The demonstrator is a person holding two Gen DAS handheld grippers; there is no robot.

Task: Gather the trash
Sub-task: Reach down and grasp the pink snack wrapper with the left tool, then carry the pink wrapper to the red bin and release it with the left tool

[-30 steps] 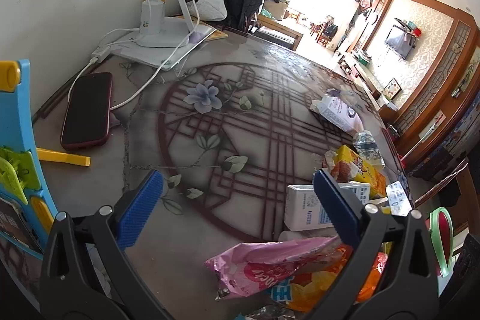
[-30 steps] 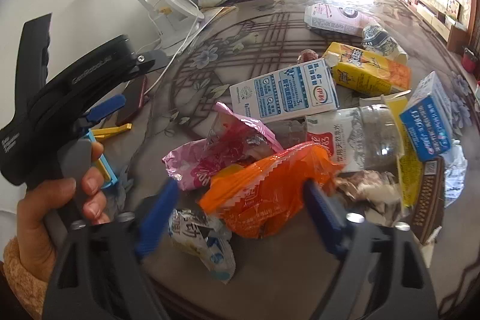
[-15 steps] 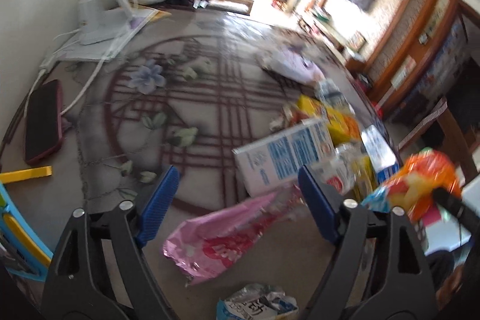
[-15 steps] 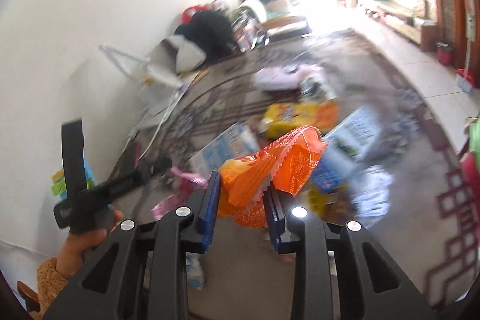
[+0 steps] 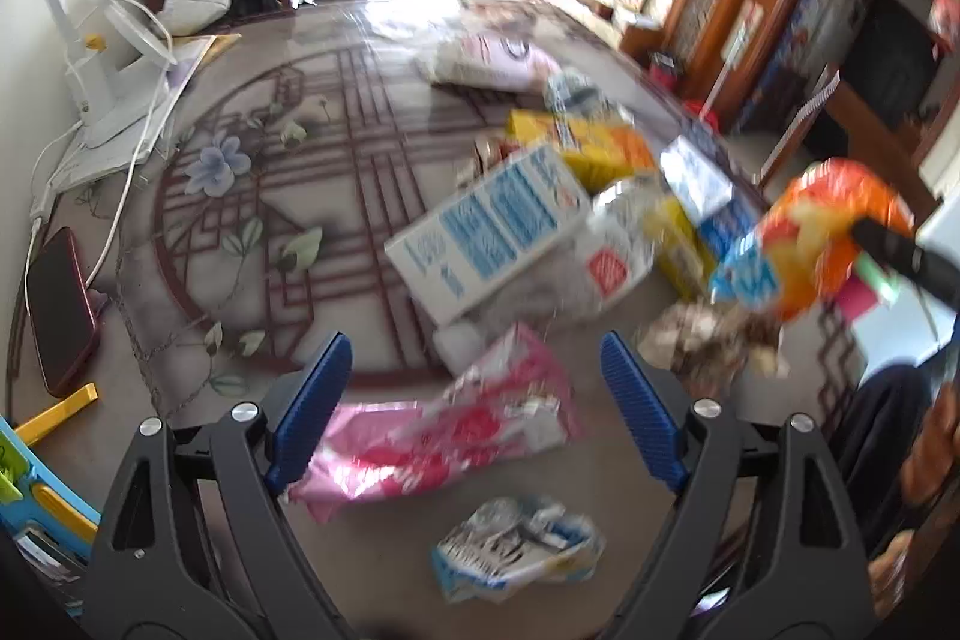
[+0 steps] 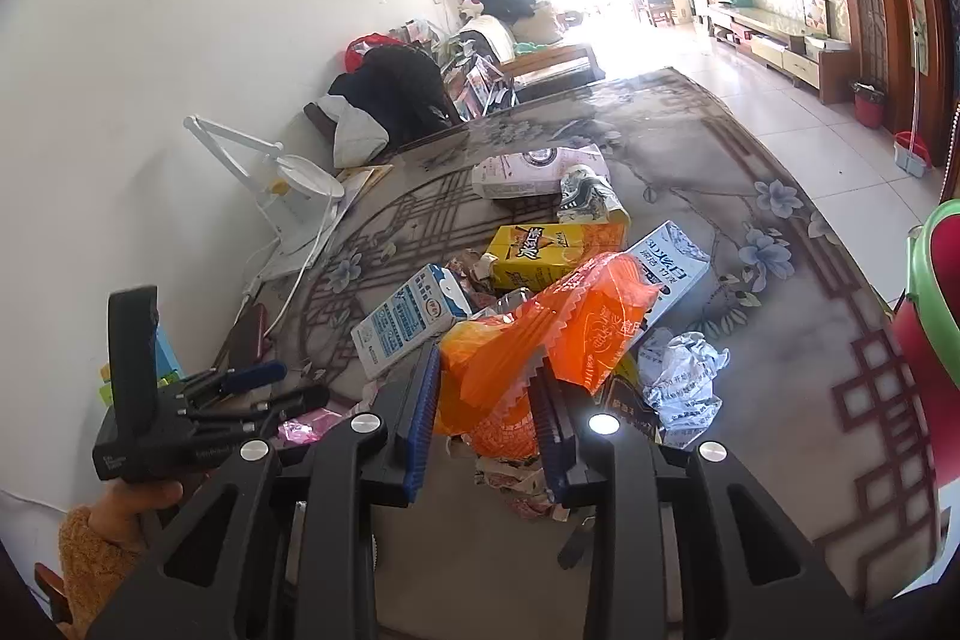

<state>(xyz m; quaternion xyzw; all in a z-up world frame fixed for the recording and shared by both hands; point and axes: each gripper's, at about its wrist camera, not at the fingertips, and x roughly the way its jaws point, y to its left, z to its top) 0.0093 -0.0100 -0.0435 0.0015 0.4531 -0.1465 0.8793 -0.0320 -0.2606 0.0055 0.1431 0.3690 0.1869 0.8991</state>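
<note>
Right wrist view: right gripper (image 6: 489, 400) jaws clamp the orange wrapper (image 6: 540, 334), cartons beyond. Left gripper (image 5: 474, 382) jaws spread; pink wrapper (image 5: 444, 430) between them on the table (image 5: 372, 568).

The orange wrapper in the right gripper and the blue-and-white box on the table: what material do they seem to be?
Orange wrapper: likely thin plastic film, glossy; it crumples and has a zigzag-cut edge. Blue-and-white box: probably coated paperboard carton, with flat printed faces and sharp folded edges.
</note>
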